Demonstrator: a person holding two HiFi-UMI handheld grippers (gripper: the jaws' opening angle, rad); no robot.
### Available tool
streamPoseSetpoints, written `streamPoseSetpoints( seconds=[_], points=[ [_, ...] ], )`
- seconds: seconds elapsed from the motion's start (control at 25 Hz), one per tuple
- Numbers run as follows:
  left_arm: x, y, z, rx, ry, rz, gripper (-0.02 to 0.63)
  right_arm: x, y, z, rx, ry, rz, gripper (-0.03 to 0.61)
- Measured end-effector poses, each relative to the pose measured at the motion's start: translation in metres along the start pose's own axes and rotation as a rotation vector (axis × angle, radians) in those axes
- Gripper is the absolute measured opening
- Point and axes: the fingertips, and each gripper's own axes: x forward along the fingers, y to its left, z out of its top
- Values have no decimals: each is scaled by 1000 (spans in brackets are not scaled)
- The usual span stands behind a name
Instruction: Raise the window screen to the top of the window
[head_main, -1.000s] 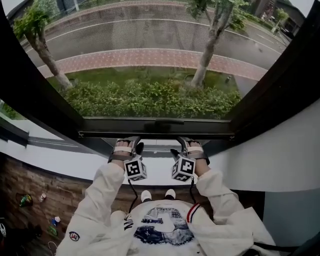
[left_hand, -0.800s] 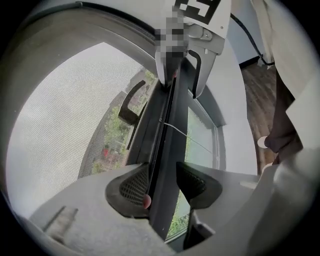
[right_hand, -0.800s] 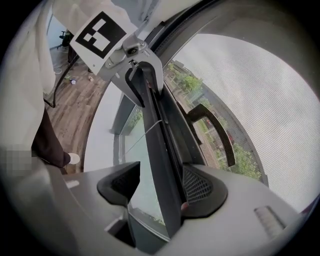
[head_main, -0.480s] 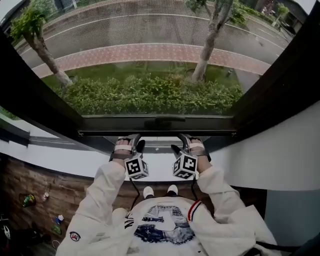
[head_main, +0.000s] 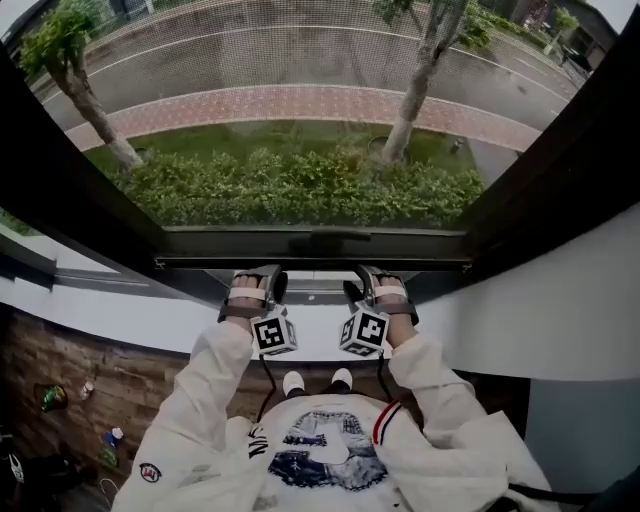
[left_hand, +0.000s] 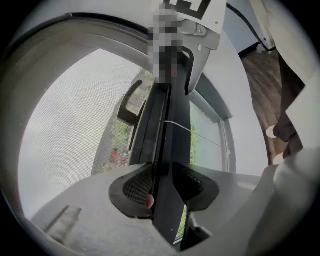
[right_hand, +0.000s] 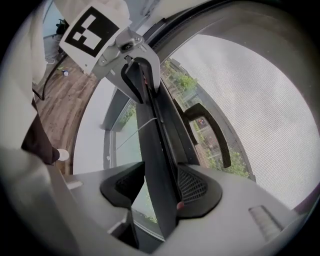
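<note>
The window screen (head_main: 300, 60) is a grey mesh over the opening, and its dark bottom rail (head_main: 310, 262) lies just above the sill. My left gripper (head_main: 262, 286) and right gripper (head_main: 362, 286) reach up to that rail side by side. In the left gripper view the rail (left_hand: 167, 150) runs between the jaws of the left gripper (left_hand: 162, 187); they are closing, and both pads lie against it. The right gripper (right_hand: 161, 187) shows the same: jaws closing, pads against the rail (right_hand: 157, 150). A curved handle (left_hand: 131, 102) (right_hand: 210, 130) sits on the rail between the grippers.
The black window frame (head_main: 90, 200) slants in on both sides. A white sill (head_main: 120, 320) and a white wall (head_main: 560, 320) flank my arms. Beyond the mesh are a hedge (head_main: 300, 190), trees and a brick path. Litter lies on the wooden floor (head_main: 60, 400).
Both grippers have edged slightly up to the rail and their jaws have narrowed around it. The rail stays at the same height.
</note>
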Motion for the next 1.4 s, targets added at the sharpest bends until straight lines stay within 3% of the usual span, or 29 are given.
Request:
streamPoseSetpoints(
  seconds=[0.08, 1.28, 1.4],
  points=[
    [0, 3, 0, -11, 8, 7, 114, 1, -2, 0, -10, 0, -5, 190],
    [-1, 2, -1, -12, 17, -28, 127, 0, -3, 1, -10, -1, 5, 187],
    [0, 0, -2, -43, 22, -54, 140, -1, -2, 3, 22, 9, 49, 198]
  ],
)
